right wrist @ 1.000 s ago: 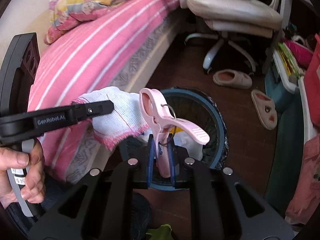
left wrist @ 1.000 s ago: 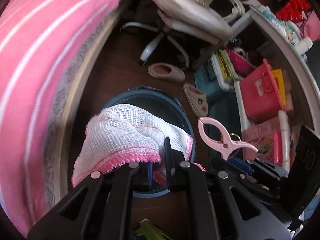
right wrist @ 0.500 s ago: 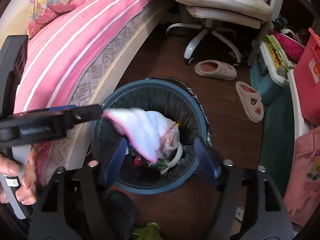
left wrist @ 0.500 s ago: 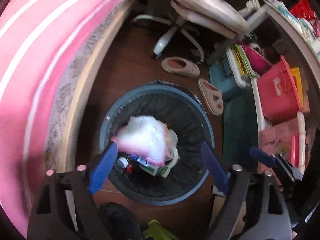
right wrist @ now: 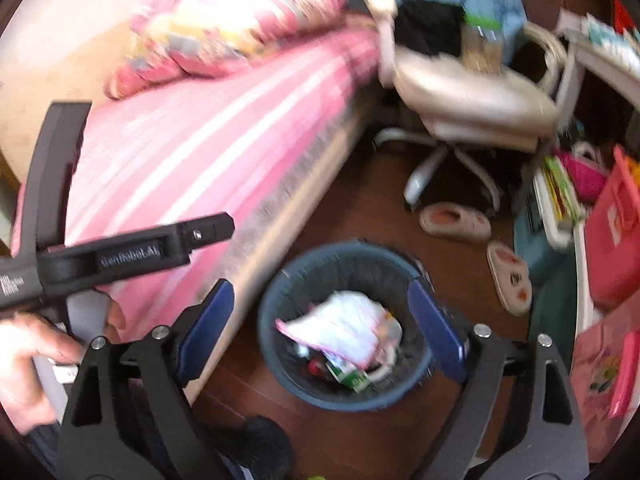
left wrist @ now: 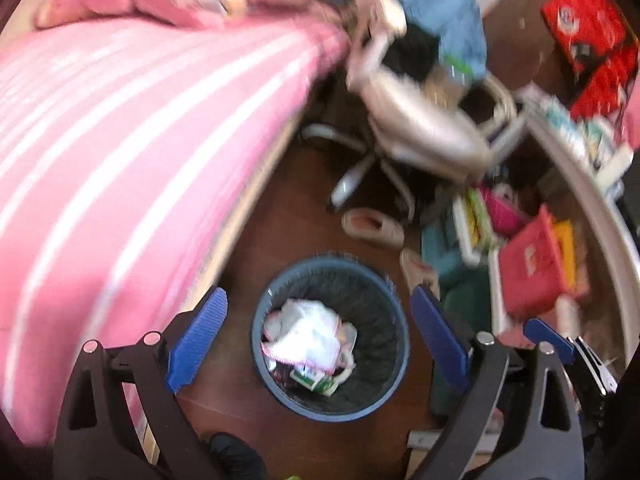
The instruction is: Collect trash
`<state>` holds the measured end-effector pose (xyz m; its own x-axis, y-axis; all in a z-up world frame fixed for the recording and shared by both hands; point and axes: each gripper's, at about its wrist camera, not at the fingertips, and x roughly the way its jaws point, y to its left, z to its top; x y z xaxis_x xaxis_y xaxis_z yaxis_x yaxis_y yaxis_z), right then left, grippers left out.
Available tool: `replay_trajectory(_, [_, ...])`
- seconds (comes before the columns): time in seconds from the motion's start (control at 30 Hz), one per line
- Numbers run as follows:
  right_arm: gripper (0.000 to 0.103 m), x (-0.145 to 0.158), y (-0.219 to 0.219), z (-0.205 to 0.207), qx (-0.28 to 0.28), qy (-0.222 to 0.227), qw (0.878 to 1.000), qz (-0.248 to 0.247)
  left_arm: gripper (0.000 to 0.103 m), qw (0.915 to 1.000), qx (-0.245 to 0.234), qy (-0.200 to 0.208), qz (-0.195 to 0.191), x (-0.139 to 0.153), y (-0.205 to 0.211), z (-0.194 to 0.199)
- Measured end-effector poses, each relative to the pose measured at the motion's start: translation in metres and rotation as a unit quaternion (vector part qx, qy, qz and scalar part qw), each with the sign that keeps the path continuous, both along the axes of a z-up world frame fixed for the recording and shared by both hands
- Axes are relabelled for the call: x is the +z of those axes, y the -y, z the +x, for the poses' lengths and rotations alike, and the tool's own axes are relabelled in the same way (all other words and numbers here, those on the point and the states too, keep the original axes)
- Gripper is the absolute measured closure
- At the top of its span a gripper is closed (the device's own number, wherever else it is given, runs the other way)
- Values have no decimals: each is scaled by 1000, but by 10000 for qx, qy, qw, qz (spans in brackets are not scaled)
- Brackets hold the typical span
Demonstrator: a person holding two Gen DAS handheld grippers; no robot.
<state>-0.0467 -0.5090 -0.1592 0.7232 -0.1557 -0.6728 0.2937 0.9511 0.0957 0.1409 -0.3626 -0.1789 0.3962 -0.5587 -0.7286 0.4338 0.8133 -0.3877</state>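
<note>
A round dark blue trash bin [left wrist: 280,280] stands on the brown floor, also in the right wrist view [right wrist: 304,256]. A white gauze cloth with pink trim [left wrist: 308,340] lies on top of the trash inside it, seen too from the right wrist [right wrist: 344,328]. My left gripper [left wrist: 318,332] is open and empty, high above the bin. My right gripper [right wrist: 322,324] is open and empty above the bin as well. The left gripper's body [right wrist: 132,252] shows at the left of the right wrist view. The pink clip is not visible.
A bed with a pink striped cover [left wrist: 120,152] runs along the left. A white office chair [left wrist: 420,124] stands behind the bin. Two slippers [right wrist: 454,222] lie on the floor to its right. Pink and red boxes [left wrist: 532,264] and shelves crowd the right side.
Both grippers opened. The gauze cloth and the pink clip dropped into the bin. Both grippers have since risen away from the bin, which looks smaller now.
</note>
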Motion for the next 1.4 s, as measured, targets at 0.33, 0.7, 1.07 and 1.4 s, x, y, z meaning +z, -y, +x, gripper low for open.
replay_trajectory(0.33, [9,103,-110,3,1033,1034,9887,-319,8,9813,1523,1074,-481,120,-145,-36])
replay_trajectory(0.7, [6,140,-247,27,2092,1376,9663,-591,5,9470,2795,1569,-219,163,-284,-81])
replay_trajectory(1.07, [6,130,-353,47,2801,1078,9512,-719,5,9124,3796,1526,-42,161,-392,-111])
replay_trajectory(1.4, [6,116,-378,54,2888,913,9509,-634,5,9071,4013,1272,68,149,-416,-116])
